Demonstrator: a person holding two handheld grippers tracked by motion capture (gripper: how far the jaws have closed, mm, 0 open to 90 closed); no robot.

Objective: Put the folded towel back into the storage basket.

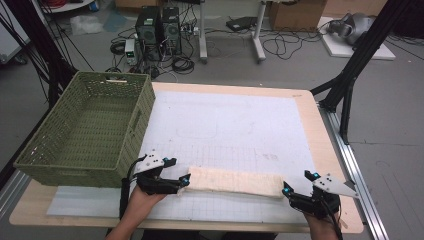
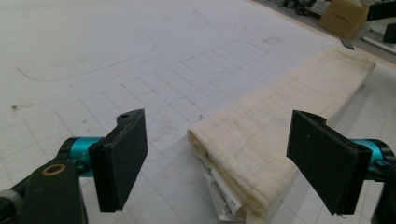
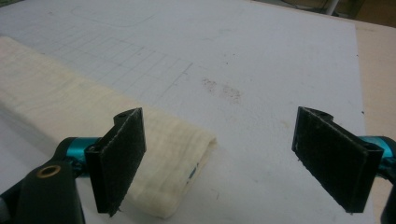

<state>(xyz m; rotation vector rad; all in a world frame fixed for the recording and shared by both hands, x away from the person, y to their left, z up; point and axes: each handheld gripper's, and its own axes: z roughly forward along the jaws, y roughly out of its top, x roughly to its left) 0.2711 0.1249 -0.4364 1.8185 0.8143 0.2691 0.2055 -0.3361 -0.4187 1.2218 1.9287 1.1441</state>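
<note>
A folded cream towel (image 1: 234, 181) lies flat near the front edge of the surface (image 1: 310, 107), its long axis running side to side across the white gridded mat (image 1: 225, 125), one short end toward each hand. The left tongs (image 1: 184, 181) stand wide open at the towel's left end, jaws either side of it without gripping. In the left gripper view a small white label (image 2: 224, 193) sticks out of the towel's folded end; its print is too small to read. The right tongs (image 1: 296, 183) gape wide at the towel's right end, holding nothing. Beyond the towel's left end, a green woven basket (image 1: 90, 127) stands on the surface.
</note>
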